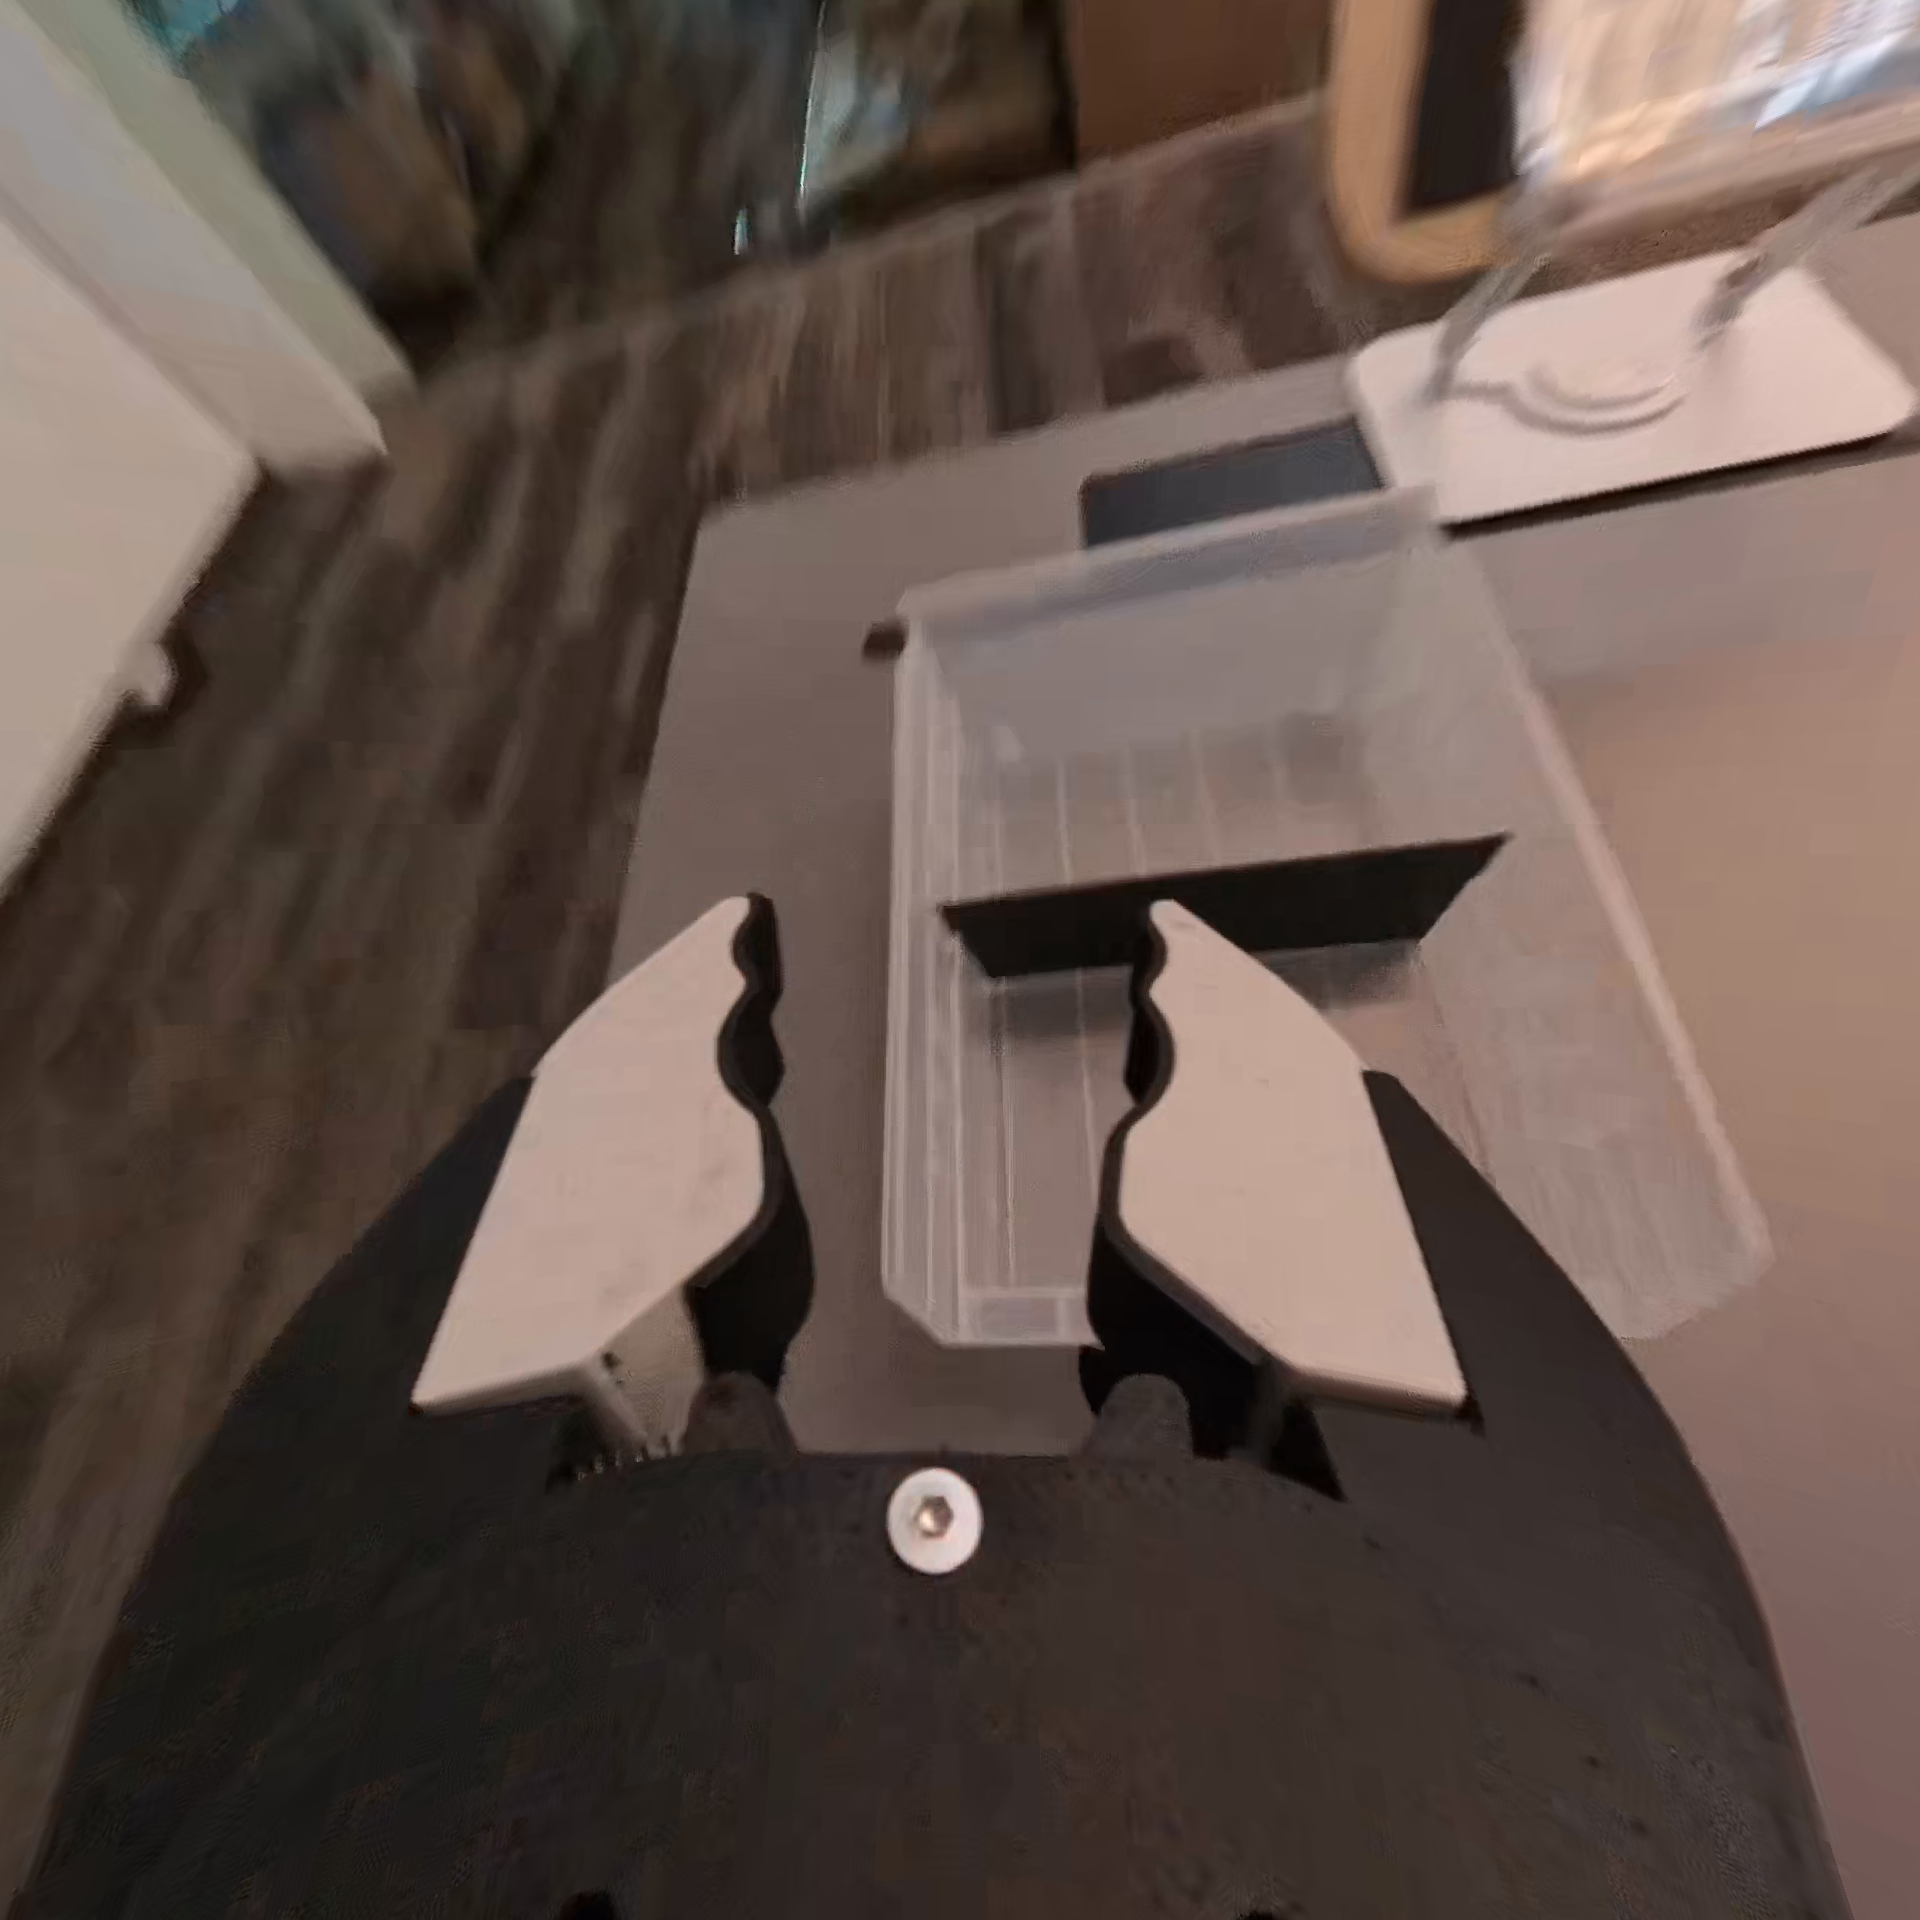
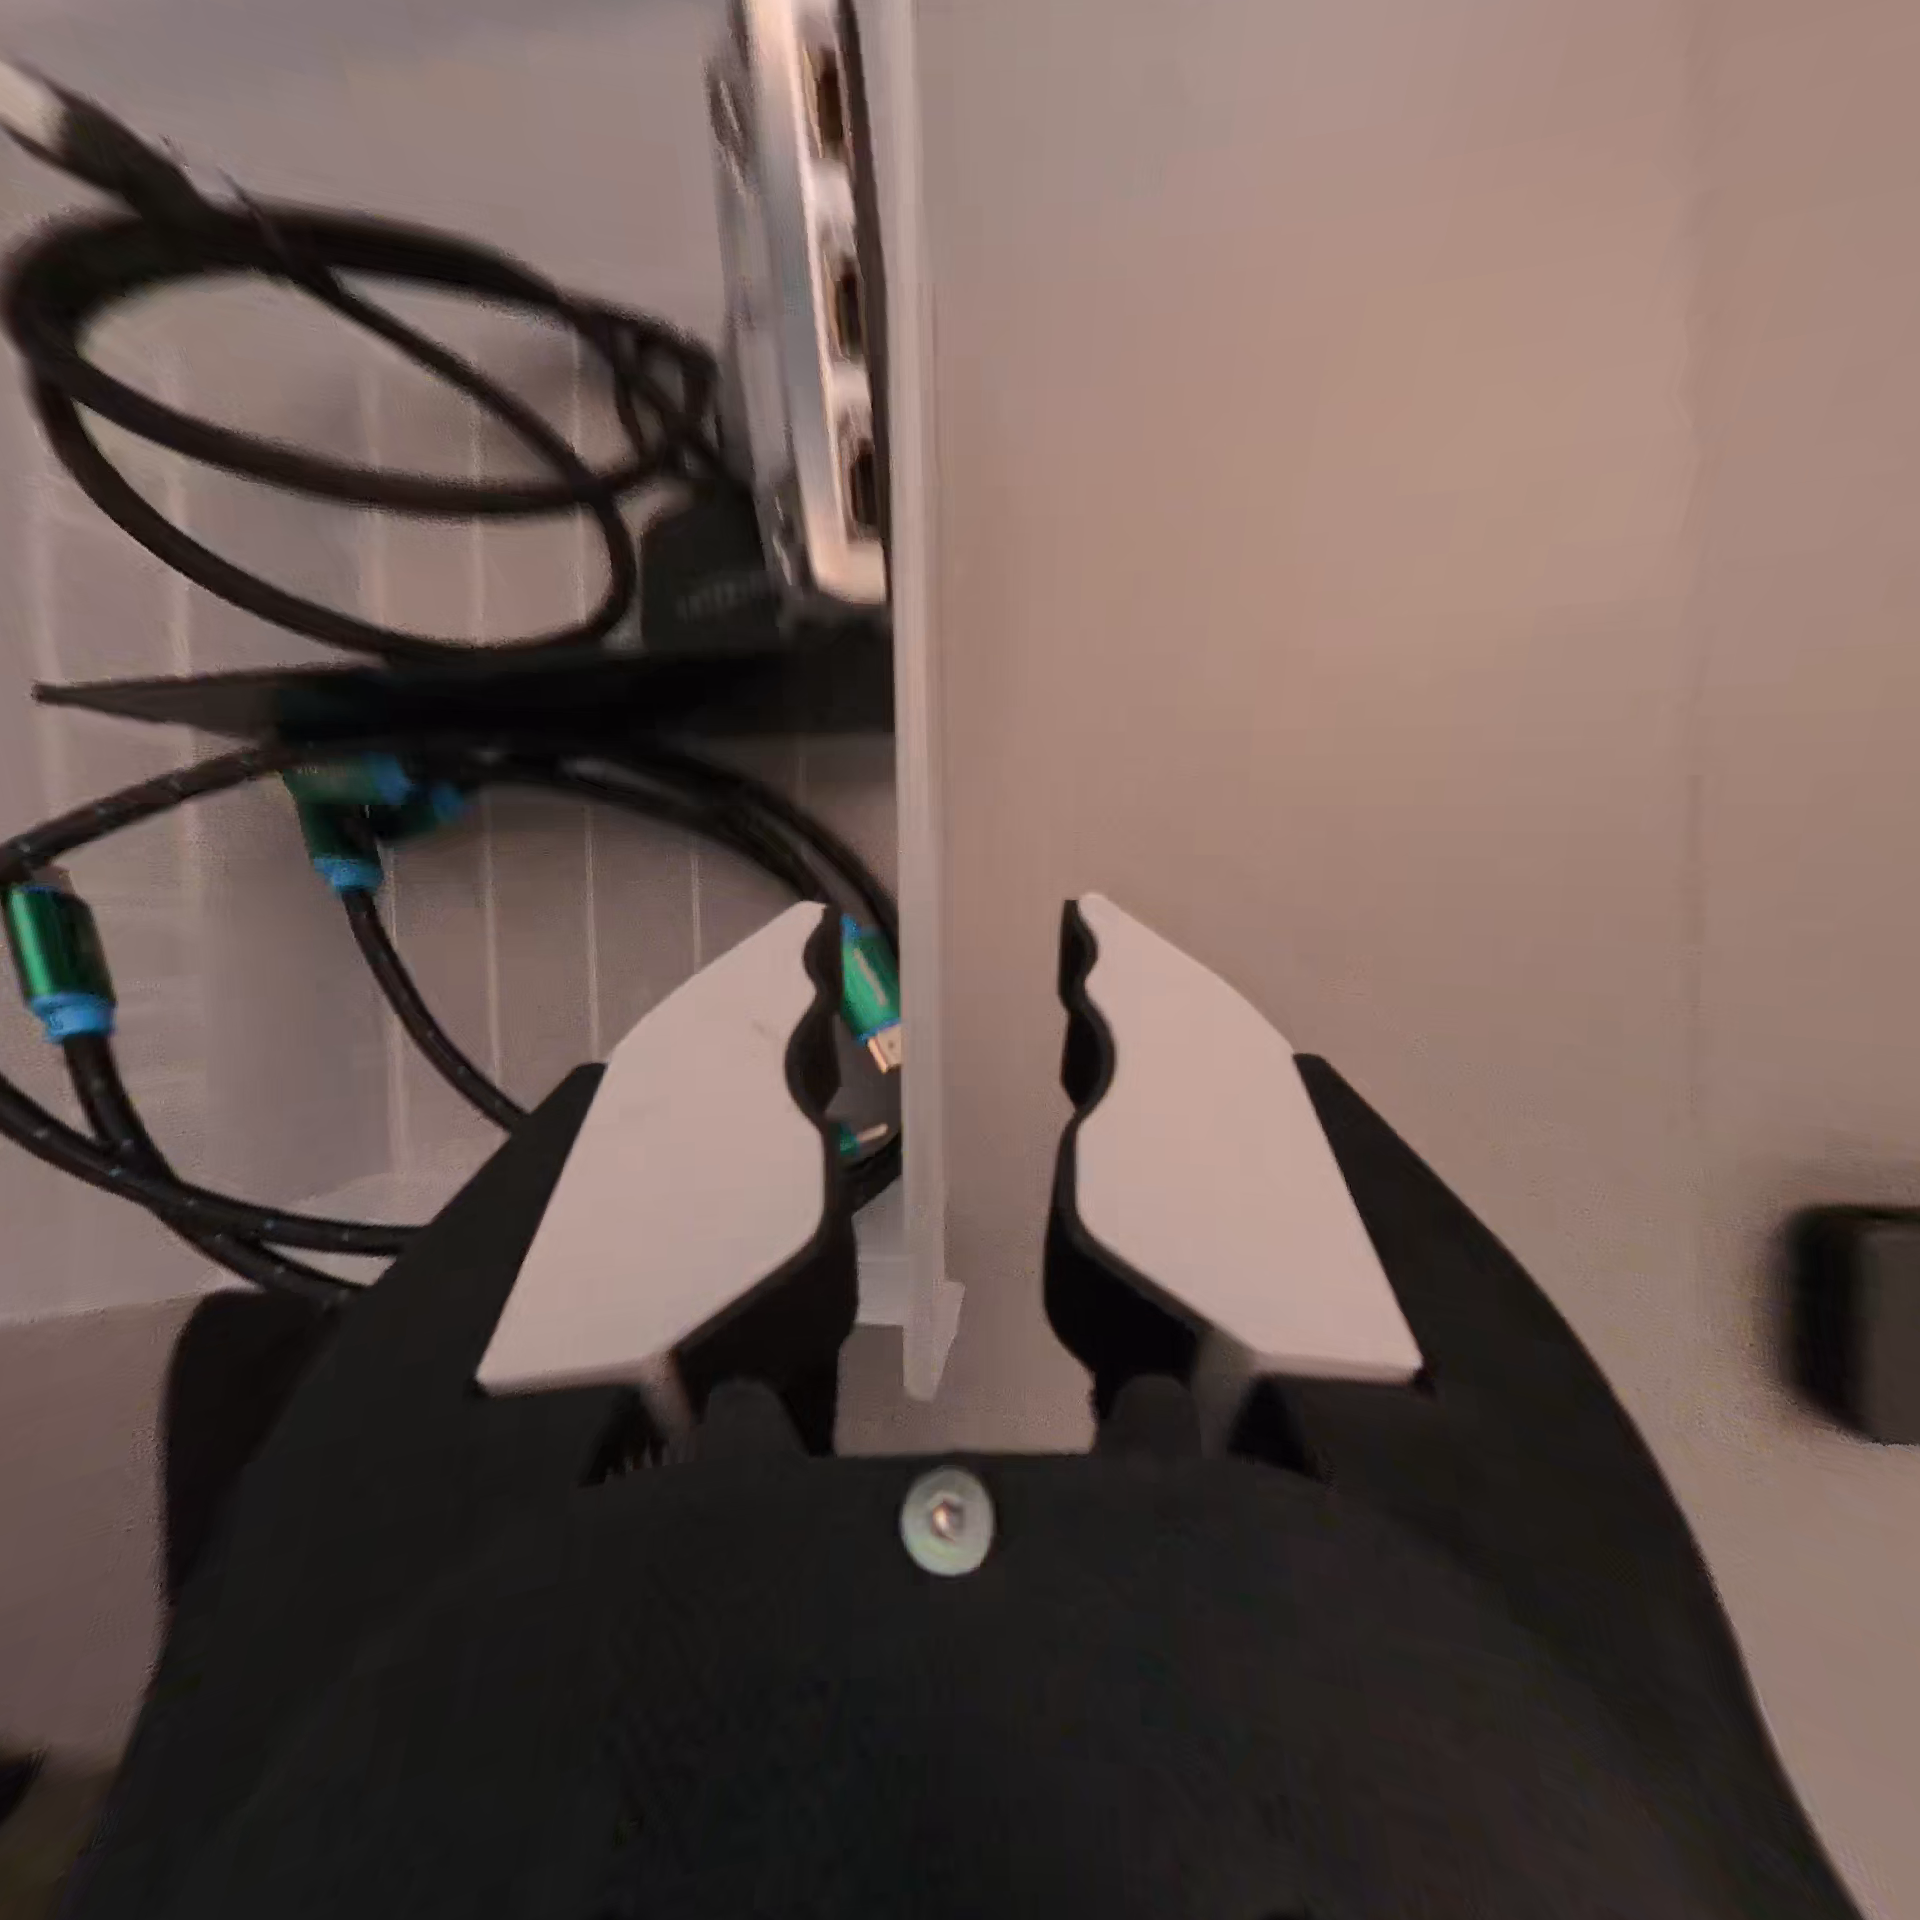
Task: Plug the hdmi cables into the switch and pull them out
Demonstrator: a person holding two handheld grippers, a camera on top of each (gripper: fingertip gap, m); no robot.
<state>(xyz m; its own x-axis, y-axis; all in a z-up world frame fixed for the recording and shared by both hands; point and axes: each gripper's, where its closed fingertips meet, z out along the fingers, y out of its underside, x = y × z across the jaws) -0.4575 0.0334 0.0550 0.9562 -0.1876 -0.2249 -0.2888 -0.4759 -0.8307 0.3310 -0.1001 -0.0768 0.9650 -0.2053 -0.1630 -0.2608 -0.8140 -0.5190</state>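
In the right wrist view a clear plastic bin (image 2: 920, 727) holds a silver HDMI switch (image 2: 821, 312) with several ports, leaning against the bin wall behind a black divider (image 2: 468, 696). Black braided HDMI cables (image 2: 312, 343) with green and blue plugs (image 2: 52, 966) lie coiled in the bin. My right gripper (image 2: 943, 914) is open and empty, its jaws on either side of the bin's wall; one green plug (image 2: 868, 977) lies just by the left finger. My left gripper (image 1: 956, 914) is open and empty above the near end of the clear bin (image 1: 1195, 748), near its black divider (image 1: 1247, 894).
The bin stands on a grey table (image 1: 748, 727). A monitor stand base (image 1: 1631, 416) and a dark flat pad (image 1: 1236, 499) lie behind the bin. A dark small object (image 2: 1860, 1320) sits on the table at the right. Wooden floor (image 1: 312, 935) lies left of the table edge.
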